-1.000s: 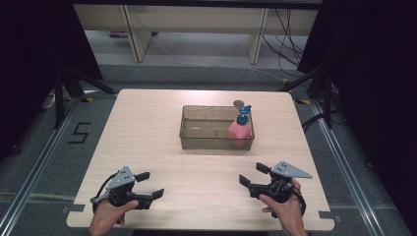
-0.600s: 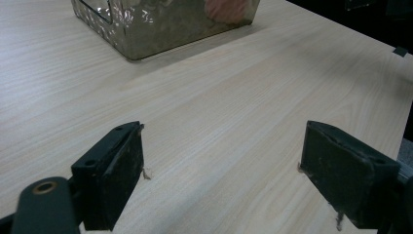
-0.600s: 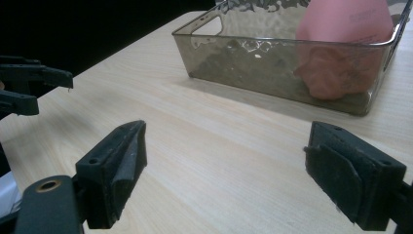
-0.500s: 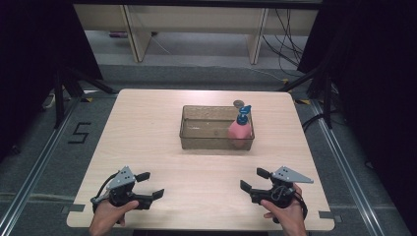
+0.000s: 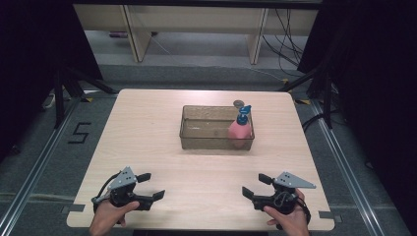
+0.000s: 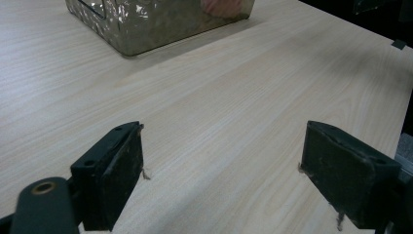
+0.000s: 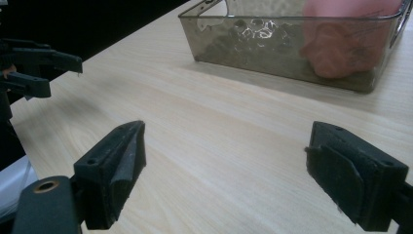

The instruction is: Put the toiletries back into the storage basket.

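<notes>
Your left gripper (image 5: pixel 151 186) sits low over the worktop (image 5: pixel 147 128) near its 7 o'clock corner, jaws spread wide apart and holding nothing. In the left gripper view, bare wood lies between the jaws and runs on ahead to the corner of the clear bin (image 6: pixel 146 29). Your right gripper (image 5: pixel 255 185) mirrors it near the 5 o'clock corner, jaws likewise wide apart and empty, its tips turned toward 9 o'clock. Both of your hands rest just inside the near edge, so there is little worktop behind them at 6 o'clock.

Between the two grippers the near strip of worktop is bare wood, and the grippers stand well apart from each other. Ahead, toward 12 o'clock, more bare wood lies before the clear bin (image 5: pixel 216 129), which stands a little right of centre. The pink bottle (image 5: pixel 239 132) with the blue pump top stands upright inside the bin at its 3 o'clock end, against the near wall. A small round grey object (image 5: pixel 239 103) lies just beyond the bin's far rim. The bin's 9 o'clock side has wide bare worktop out to the edge; its 3 o'clock side has a narrower strip.
</notes>
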Motion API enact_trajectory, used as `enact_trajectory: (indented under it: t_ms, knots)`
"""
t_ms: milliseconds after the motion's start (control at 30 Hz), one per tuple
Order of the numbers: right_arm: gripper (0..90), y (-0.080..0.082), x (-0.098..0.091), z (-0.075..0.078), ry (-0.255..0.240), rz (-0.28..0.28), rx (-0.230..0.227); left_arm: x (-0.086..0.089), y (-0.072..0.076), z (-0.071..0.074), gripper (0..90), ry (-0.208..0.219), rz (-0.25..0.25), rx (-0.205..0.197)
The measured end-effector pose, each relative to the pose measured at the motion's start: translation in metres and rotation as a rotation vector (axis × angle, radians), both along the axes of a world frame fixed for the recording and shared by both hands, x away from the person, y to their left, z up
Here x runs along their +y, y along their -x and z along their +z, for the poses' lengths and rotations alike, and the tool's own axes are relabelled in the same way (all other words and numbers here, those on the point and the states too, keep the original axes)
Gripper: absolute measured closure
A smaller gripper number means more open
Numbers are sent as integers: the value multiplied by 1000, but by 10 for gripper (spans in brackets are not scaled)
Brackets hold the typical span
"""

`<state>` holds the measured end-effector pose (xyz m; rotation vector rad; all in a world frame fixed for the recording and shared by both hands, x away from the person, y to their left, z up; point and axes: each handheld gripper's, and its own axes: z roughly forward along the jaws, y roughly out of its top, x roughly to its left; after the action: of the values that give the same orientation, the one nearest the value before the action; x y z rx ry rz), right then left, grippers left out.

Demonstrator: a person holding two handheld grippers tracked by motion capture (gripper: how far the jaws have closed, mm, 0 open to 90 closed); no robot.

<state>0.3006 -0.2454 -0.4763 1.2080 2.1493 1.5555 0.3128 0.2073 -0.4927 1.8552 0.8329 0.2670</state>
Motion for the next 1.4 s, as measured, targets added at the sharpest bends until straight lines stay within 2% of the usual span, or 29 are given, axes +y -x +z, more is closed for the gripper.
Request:
enact_trajectory:
  t_ms: [100, 167, 233, 267, 300, 333, 367, 400, 467, 533, 567, 600, 633, 700, 733, 800, 1000, 1033, 1067, 1100, 1167, 1233, 1300, 1333, 1367, 1400]
  knots:
    - [155, 4, -1, 0, 21, -11, -6, 0, 0, 0, 150, 0, 0, -1]
    - [155, 6, -2, -1, 9, -4, -7, 0, 0, 0, 150, 2, 6, 2]
    - [155, 8, -1, -2, 1, -8, 12, 0, 0, 0, 150, 2, 6, 2]
    - [155, 9, -3, -1, 24, -7, 3, 0, 0, 0, 150, 1, 4, 1]
    - [155, 11, -2, -1, 9, -19, 28, 0, 0, 0, 150, -1, 1, 0]
    - [155, 10, -3, -3, 25, -3, -19, 0, 0, 0, 150, -2, 1, -1]
    - [155, 11, -3, -3, 27, -1, 1, 0, 0, 0, 150, -1, 1, -2]
    - [155, 13, -2, -3, 1, -3, 20, 0, 0, 0, 150, -1, 2, -1]
    - [155, 14, -4, -3, 38, -2, 7, 0, 0, 0, 150, 0, 4, -1]
    - [155, 16, -3, -4, 25, -4, 13, 0, 0, 0, 151, -5, 5, 3]
    - [155, 19, -3, -3, 28, -6, 41, 0, 0, 0, 150, -3, 8, 5]
    - [155, 18, -4, -4, 29, -4, 20, 0, 1, 0, 150, -6, 9, 6]
    - [155, 20, -3, -4, 24, -20, 34, 0, 0, 0, 150, -9, 8, 2]
    - [155, 20, -5, -5, 23, -9, 5, 0, 0, 0, 150, -9, 8, 3]
    - [156, 22, -6, -5, 12, -11, 18, 0, 1, 0, 150, -7, 12, 7]
    - [156, 23, -9, -5, 51, -22, 17, 0, 1, 0, 150, -8, 11, 6]
    - [156, 27, -11, -6, 27, -26, 22, 0, 0, 0, 150, -11, 7, 4]
    - [155, 28, -11, -6, 9, -20, 23, 0, 0, 0, 151, -9, 10, 7]
    - [156, 29, -10, -6, -7, -28, 47, 0, 0, 0, 150, -9, 10, 7]
    - [156, 28, -12, -6, 18, -24, 15, 0, 0, 0, 150, -10, 11, 7]
    - [156, 28, -14, -6, 44, -28, 7, 0, 0, 0, 151, -12, 5, 4]
    - [156, 28, -12, -7, 24, -17, 9, 0, 0, 0, 150, -12, 7, 6]
    - [156, 29, -13, -6, 39, -14, 11, -1, 0, 0, 150, -12, 7, 7]
    - [156, 30, -12, -6, 34, -11, 29, -1, 0, -1, 150, -8, 2, 6]
    - [156, 29, -11, -7, 22, -8, 21, -1, 0, 0, 150, -12, 8, 7]
    - [156, 30, -12, -6, 35, -9, 25, -1, 0, -1, 150, -8, 9, 8]
